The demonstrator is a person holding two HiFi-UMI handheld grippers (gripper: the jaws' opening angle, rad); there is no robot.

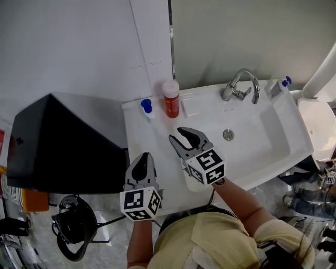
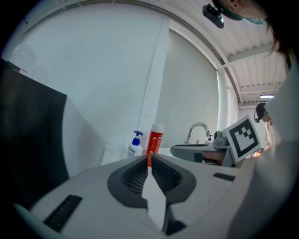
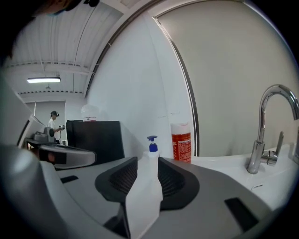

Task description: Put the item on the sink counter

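The red bottle [image 1: 170,99] and the pump bottle [image 1: 147,107] stand upright on the table [image 1: 149,134], so the item seems placed. The right gripper [image 1: 176,134] gapes empty and the left gripper [image 1: 143,157] is clenched on nothing. A careless forward swing could topple either bottle. Counted: one red bottle, two pump bottles, the second pump bottle [image 1: 281,85] beside the one faucet [image 1: 239,84].

White wall [image 1: 68,47] left, grey-green panel [image 1: 236,37] right, dark strip [image 1: 170,16] between. Black cabinet [image 1: 58,142] against white wall. Lit strip light [image 3: 44,80] under ribbed ceiling [image 3: 60,46]. Speckled grey floor [image 1: 113,249] below.
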